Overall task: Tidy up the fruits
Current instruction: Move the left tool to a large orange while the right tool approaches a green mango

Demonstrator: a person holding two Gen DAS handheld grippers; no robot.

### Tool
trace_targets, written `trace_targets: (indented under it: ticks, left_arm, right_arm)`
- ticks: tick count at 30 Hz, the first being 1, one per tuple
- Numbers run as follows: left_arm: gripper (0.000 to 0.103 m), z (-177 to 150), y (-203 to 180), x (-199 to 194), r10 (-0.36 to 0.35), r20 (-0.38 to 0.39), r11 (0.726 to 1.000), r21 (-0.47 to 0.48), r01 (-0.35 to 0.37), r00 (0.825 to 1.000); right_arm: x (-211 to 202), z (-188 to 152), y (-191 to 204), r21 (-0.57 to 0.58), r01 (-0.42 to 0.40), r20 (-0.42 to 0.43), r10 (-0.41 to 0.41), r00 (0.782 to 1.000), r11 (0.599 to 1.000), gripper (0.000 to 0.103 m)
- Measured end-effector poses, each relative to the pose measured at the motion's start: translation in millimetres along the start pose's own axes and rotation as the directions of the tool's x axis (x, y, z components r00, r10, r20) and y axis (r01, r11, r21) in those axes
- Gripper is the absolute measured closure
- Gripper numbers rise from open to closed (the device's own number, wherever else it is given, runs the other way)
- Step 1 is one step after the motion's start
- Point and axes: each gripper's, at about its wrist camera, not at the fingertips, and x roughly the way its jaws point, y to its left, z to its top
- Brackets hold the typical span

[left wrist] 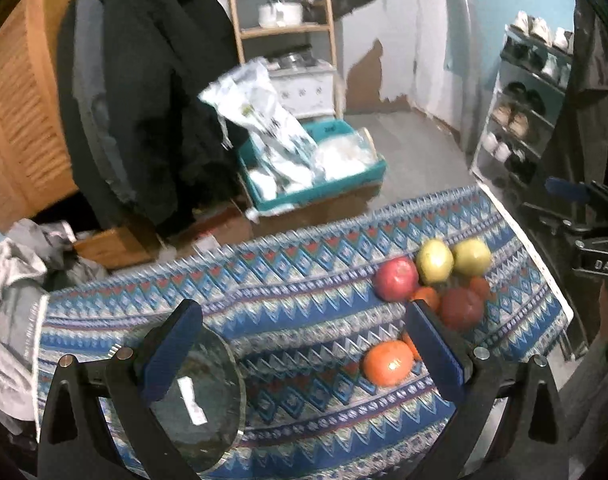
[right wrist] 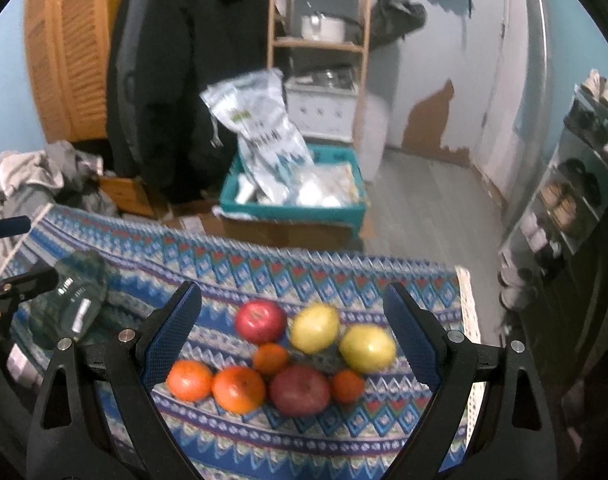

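A: Glass first: a clear glass plate point(left wrist: 199, 396) lies on the patterned blue cloth point(left wrist: 304, 320), at about seven o'clock in the left wrist view. The left gripper point(left wrist: 304, 364) has its jaws spread wide and holds nothing; its left pad hangs over the plate, though I cannot tell whether it touches the glass.

B: And the fruit?

A: All in one cluster on the cloth, at roughly three o'clock from the left gripper. In the right wrist view it sits dead centre between the fingers of the right gripper point(right wrist: 291, 336), which is also wide open and empty.

B: Name them.

A: A red apple point(right wrist: 260, 320) at the twelve o'clock end of the heap, two yellow-green fruits point(right wrist: 316, 327) beside it toward two o'clock, likely pears or lemons, the blur hides which. A darker red apple point(right wrist: 299, 390) lies at six o'clock. Two larger oranges point(right wrist: 238, 389) sit touching each other at eight o'clock, a small orange one point(right wrist: 270, 357) in the middle, another small one point(right wrist: 347, 385) at four o'clock against the dark apple.

B: Where is the plate from that side?

A: Far off at nine o'clock, well apart from the fruit.
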Motion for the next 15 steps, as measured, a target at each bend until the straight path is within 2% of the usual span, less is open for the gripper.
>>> trace_targets:
  ticks: [6, 15]
  left_arm:
    - [0.001, -11.1, -14.0, 31.9, -0.041, -0.084, 0.999, 0.014, 0.042, 0.996]
    - [0.001, -27.4, -30.2, 75.9, -0.091, -0.203, 0.995, 0.029, 0.099, 0.975]
  right_arm:
    - [22.7, -23.3, -21.0, 0.038, 0.02, -0.104, -0.016, 0.994, 0.999, 0.013]
    - [50.3, -51.8, -48.4, 0.109, 0.031, -0.236, -0.004, 0.972, 0.994, 0.013]
